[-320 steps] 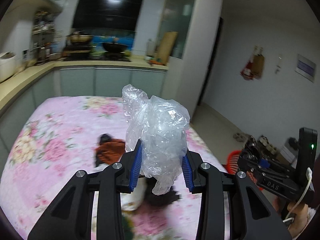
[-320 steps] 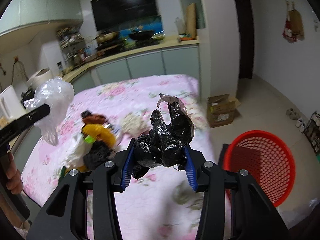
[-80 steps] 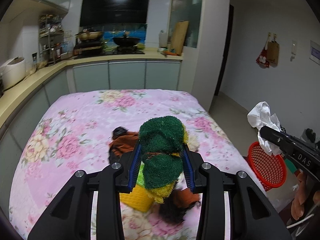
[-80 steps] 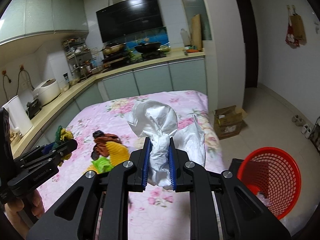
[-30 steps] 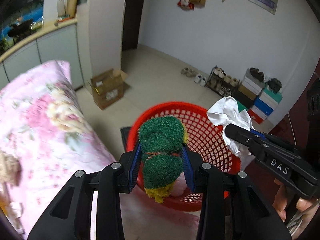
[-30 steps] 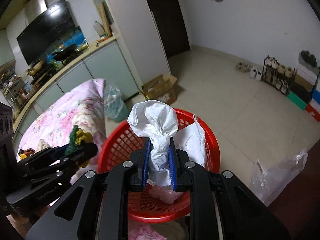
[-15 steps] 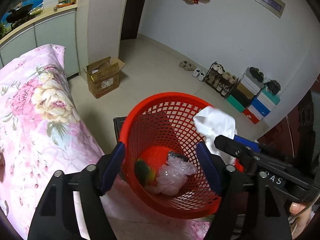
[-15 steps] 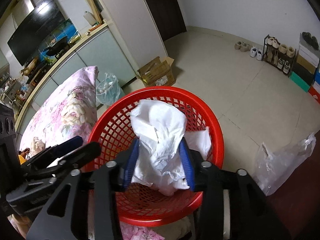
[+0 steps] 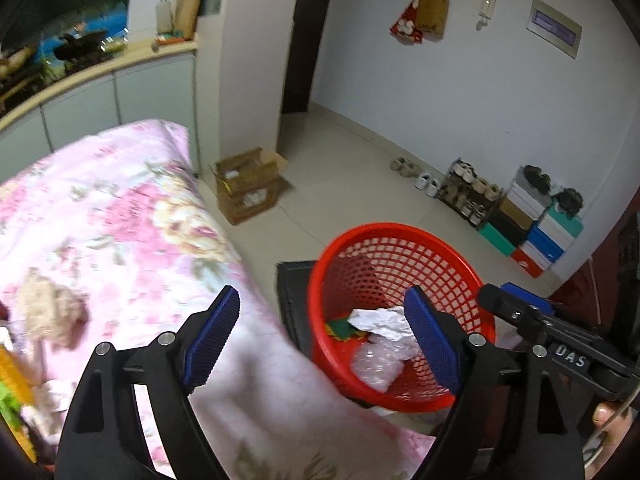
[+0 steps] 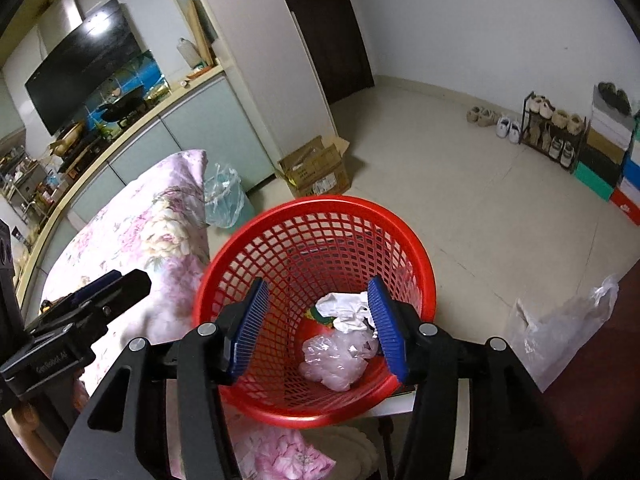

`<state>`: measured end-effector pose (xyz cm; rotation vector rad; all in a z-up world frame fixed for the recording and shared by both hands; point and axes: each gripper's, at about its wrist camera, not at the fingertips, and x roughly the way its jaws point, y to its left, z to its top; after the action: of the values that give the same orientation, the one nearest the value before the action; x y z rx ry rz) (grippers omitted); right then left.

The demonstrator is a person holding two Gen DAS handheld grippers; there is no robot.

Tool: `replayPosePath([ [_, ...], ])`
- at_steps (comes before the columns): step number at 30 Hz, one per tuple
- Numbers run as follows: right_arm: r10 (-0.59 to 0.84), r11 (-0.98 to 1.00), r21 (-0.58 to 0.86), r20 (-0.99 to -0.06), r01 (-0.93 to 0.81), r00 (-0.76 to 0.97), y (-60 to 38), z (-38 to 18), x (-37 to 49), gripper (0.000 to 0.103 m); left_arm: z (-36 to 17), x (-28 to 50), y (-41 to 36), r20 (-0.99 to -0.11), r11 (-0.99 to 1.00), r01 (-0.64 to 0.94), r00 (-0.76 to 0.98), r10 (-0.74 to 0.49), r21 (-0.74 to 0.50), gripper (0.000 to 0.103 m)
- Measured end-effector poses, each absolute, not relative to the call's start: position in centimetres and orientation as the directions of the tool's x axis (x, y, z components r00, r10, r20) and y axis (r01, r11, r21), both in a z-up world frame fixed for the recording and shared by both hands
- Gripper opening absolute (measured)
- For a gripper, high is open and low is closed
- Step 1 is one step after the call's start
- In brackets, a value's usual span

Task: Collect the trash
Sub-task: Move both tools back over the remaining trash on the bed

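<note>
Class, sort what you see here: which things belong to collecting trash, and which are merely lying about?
Belongs to the job:
- round red mesh plastic basket
- crumpled white paper
- clear plastic wrap
- green scouring pad

Lying about:
- brown cardboard box
- shoe rack

Red basket (image 10: 404,236) mouth open from above, nothing across rim. Trash fills only bottom. Flowered cloth edge (image 9: 256,360) crowds basket's left side. Floor beyond basket bare up to cardboard box (image 10: 316,170), shoe rack (image 10: 552,130). Clear bag (image 10: 560,332) lies on floor right of basket.
</note>
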<state>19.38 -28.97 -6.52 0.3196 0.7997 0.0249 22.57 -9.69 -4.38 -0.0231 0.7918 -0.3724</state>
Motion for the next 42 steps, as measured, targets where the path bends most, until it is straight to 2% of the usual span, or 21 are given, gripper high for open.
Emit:
replayPosePath([
  [3, 0.142, 0.959, 0.274, -0.677, 0.068, 0.723, -28.1, -5.6, 18.5, 0.051, -3.4, 21.3, -8.8, -0.667, 0.947, 0.297, 0.683, -0.299, -0.121, 0.083],
  [8, 0.145, 0.965, 0.259, -0.632, 0.031, 0.761, -26.9, -4.1, 17.0, 0.064, -2.1, 19.4, -7.8, -0.633, 0.960, 0.270, 0.730, -0.256, -0.077, 0.086],
  [18, 0.190, 0.965, 0.261, -0.614, -0.030, 0.766, -24.2, -3.3, 15.5, 0.065, -0.4, 16.0, -5.3, -0.599, 0.975, 0.217, 0.775, -0.202, -0.048, 0.087],
  [20, 0.204, 0.962, 0.271, -0.599, -0.043, 0.774, -23.8, -3.0, 15.1, 0.073, -0.3, 15.4, -4.6, -0.597, 0.978, 0.205, 0.779, -0.192, -0.047, 0.087],
  [26, 0.225, 0.960, 0.268, -0.580, -0.077, 0.783, -22.3, -2.5, 14.4, 0.076, -0.1, 13.8, -2.0, -0.591, 0.986, 0.153, 0.791, -0.159, -0.060, 0.087],
  [31, 0.234, 0.963, 0.245, -0.555, -0.112, 0.798, -20.7, -2.1, 13.8, 0.080, 0.0, 12.4, 0.6, -0.592, 0.993, 0.094, 0.797, -0.117, -0.069, 0.087],
  [37, 0.276, 0.956, 0.242, -0.554, -0.165, 0.786, -18.5, -2.3, 13.6, 0.081, 0.5, 10.6, 5.1, -0.595, 0.996, 0.007, 0.802, -0.057, -0.085, 0.087],
  [42, 0.312, 0.948, 0.239, -0.560, -0.211, 0.768, -16.4, -2.3, 13.7, 0.084, 0.7, 9.2, 11.3, -0.595, 0.987, -0.135, 0.802, 0.055, -0.090, 0.087],
])
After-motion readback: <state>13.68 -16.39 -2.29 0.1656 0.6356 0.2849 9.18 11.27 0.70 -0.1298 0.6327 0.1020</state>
